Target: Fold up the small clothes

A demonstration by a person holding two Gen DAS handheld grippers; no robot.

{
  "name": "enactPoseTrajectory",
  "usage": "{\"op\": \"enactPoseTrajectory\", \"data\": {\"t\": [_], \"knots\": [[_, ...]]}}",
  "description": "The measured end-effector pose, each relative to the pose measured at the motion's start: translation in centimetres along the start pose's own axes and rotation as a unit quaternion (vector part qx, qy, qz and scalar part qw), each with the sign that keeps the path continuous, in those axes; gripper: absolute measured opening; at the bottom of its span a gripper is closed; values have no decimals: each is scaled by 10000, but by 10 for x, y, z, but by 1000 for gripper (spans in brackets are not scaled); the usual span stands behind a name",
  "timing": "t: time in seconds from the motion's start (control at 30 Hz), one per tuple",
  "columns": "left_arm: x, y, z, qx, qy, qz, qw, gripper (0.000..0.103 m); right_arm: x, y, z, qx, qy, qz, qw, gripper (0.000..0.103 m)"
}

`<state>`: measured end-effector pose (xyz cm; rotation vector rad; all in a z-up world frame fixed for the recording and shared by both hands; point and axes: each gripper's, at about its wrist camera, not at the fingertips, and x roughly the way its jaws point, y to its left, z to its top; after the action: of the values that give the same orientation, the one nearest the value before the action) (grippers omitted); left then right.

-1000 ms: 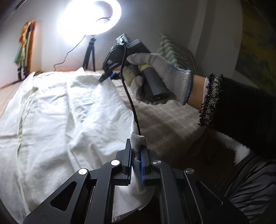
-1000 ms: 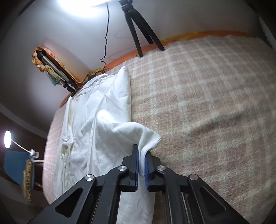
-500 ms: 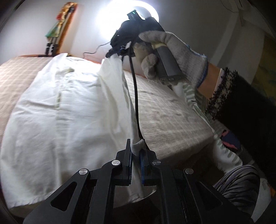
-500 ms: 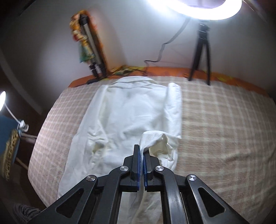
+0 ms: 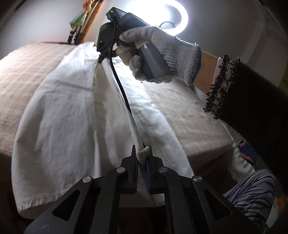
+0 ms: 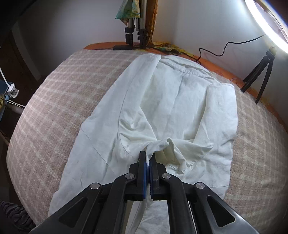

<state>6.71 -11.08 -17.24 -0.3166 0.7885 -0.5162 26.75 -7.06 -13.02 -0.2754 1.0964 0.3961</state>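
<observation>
Stretching across the checked bed cover, a white garment lies mostly flat, creamy and soft-looking, creased all over with stitched seams curving down its near half. Its far end shows a folded band near the orange edge of the bed. One side panel is lapped over the middle, giving a long straight fold line. Right claw is clenched on a bunched pinch of the cloth, a puckered ridge rising from the fabric just ahead of the blue pads. Over in the left wrist view, the left claw is clamped on a small nub of the same white cloth, and a taut raised edge runs from it up toward the other tool. A gloved hand in grey knit grips that tool's handle, black fuzzy sleeve behind it, a black cable trailing down over the fabric. Ring light glares on the wall beyond; a small tripod stands at the bed's far edge.
</observation>
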Motion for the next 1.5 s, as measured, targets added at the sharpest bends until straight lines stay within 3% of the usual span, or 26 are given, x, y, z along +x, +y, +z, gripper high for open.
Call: {"op": "enactPoseTrajectory", "data": {"t": [0.1, 0.13, 0.17, 0.3, 0.37, 0.43, 0.63, 0.73, 0.87, 0.97, 1.17, 1.23, 1.27, 1.33, 1.4, 1.5], "knots": [[-1, -1, 0, 13, 154, 47, 9999, 12, 5, -6, -3, 85, 45, 246, 9997, 7], [-2, -1, 0, 25, 208, 33, 9998, 13, 0, -11, -4, 165, 20, 374, 9992, 22], [-5, -2, 1, 51, 286, 17, 9996, 13, -12, -20, -7, 292, -101, 580, 9978, 29], [-39, -5, 2, 458, 255, -70, 9986, 16, -70, -61, -38, 746, -693, 1042, 9893, 29], [-65, 0, 5, 647, 121, -22, 9978, 31, -94, -81, -68, 889, -786, 901, 9888, 33], [-85, 10, 8, 740, 4, 161, 9971, 41, -105, -96, -99, 1071, -738, 989, 9866, 33], [-101, 53, 28, 770, 122, 886, 9930, 41, -114, -103, -192, 1398, -351, 1440, 9790, 32], [-96, 69, 29, 524, 285, 914, 9940, 41, -116, -88, -219, 1255, -275, 1659, 9777, 32], [-80, 86, 27, 140, 681, 728, 9949, 41, -113, -69, -244, 1106, -205, 1811, 9770, 31], [-73, 85, 21, 80, 813, 671, 9944, 41, -107, -57, -258, 826, -178, 1563, 9841, 22], [-69, 86, 9, 80, 1050, 642, 9924, 41, -110, -56, -274, 577, -266, 1037, 9926, 21], [-70, 94, 9, -172, 1105, 433, 9928, 41, -118, -63, -280, 791, -281, 1265, 9884, 25], [-73, 100, 10, -389, 1136, 236, 9925, 41, -120, -67, -284, 945, -245, 1453, 9846, 33], [-76, 115, 13, -925, 1168, -130, 9887, 41, -123, -76, -294, 1250, -128, 2018, 9713, 40], [-76, 129, 16, -1354, 1173, -316, 9833, 41, -122, -78, -304, 1397, 30, 2519, 9576, 41], [-70, 142, 19, -1680, 1254, -456, 9767, 41, -114, -75, -304, 1438, 191, 2864, 9471, 47]]}}
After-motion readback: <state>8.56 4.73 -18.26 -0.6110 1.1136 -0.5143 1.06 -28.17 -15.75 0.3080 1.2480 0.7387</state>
